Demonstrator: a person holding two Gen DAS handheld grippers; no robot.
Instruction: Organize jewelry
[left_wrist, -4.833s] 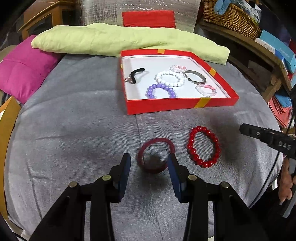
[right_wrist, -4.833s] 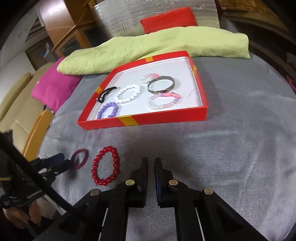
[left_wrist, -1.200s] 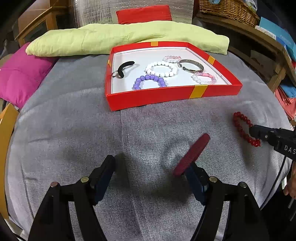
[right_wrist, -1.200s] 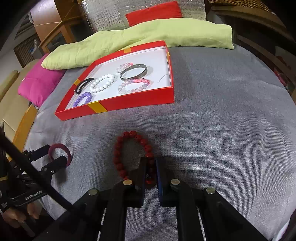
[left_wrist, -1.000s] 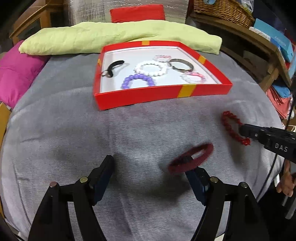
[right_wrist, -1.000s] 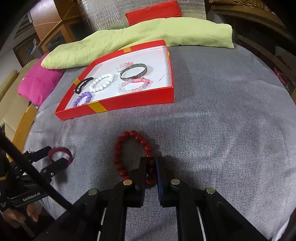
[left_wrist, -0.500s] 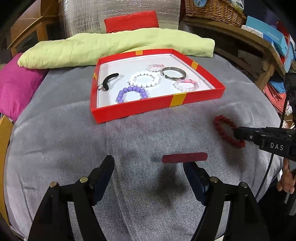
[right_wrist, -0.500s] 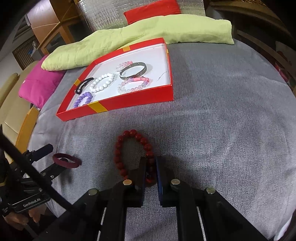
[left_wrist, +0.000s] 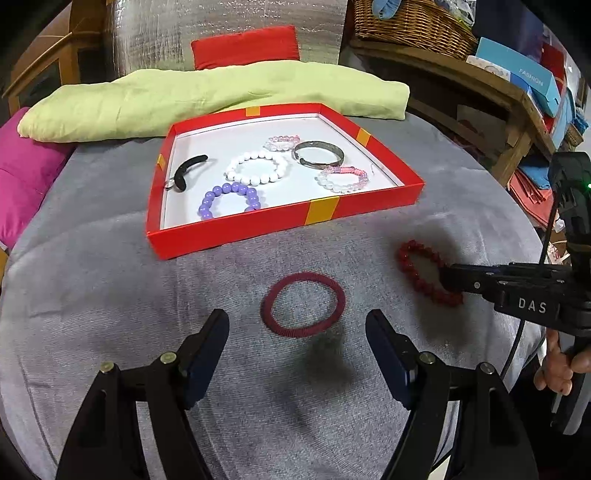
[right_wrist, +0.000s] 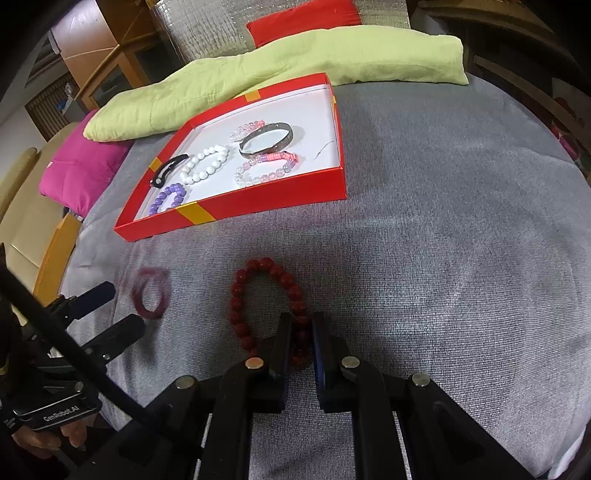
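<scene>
Red bead bracelet (right_wrist: 266, 302) (glossy round beads) lies looped.

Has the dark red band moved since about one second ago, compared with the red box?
Yes. The dark red band was up on edge at the left hand-held gripper finger; now it lies flat on the grey cloth, between the open fingers, still short of the red box.

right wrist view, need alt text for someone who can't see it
The right gripper is shut on a red bead bracelet lying on a grey cloth. Beyond it a red tray holds several bracelets, and at far left the open left gripper sits by a maroon hair tie.
</scene>
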